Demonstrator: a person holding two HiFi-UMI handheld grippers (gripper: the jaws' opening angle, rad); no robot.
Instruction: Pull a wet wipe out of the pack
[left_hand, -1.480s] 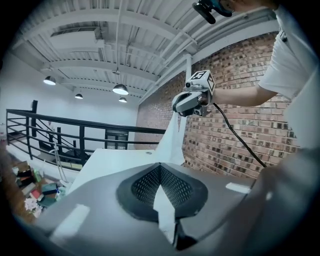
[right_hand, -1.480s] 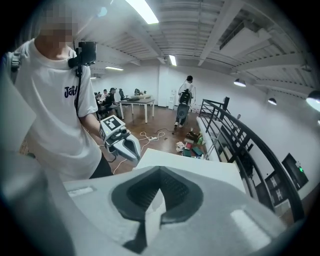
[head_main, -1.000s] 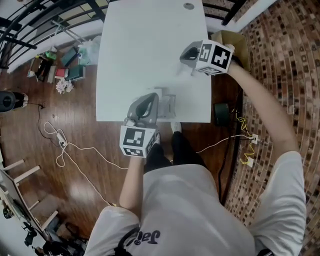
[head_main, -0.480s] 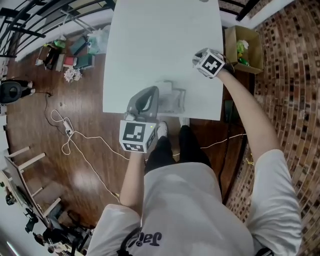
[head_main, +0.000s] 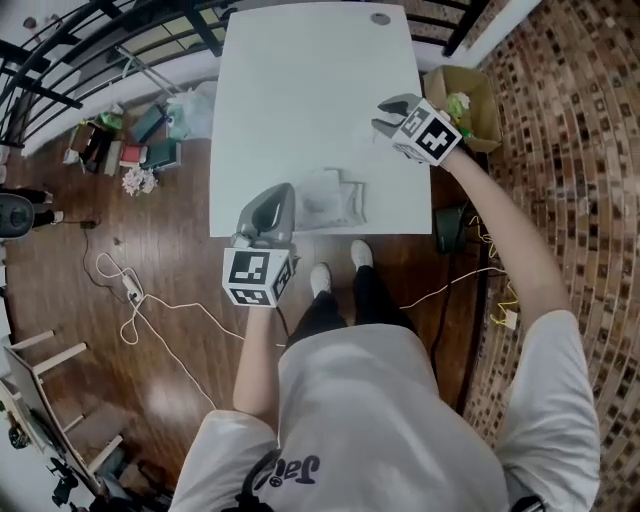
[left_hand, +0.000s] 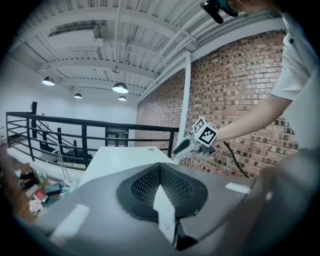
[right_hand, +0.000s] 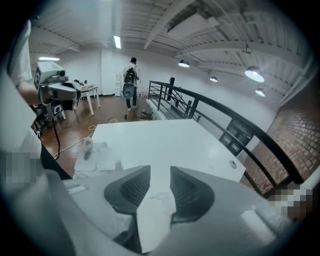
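White desk carries everything. My L claw sits at the desk's near edge, just left of the wet-wipe pack, pads pressed together w/ nothing in them. My R claw hangs over the desk's right edge, well apart from the pack. Its jaws have just been opening and are now spread, gripping nothing. A faint pale crumple shows in the gap, can't tell if it's a wipe. Pack lies flat approx. mid near edge, pale sheet on it.

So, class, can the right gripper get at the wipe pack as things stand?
Probably yes: the right gripper, jaws just opened and empty, has only table between it and the wipe pack; the left gripper sits beside it.
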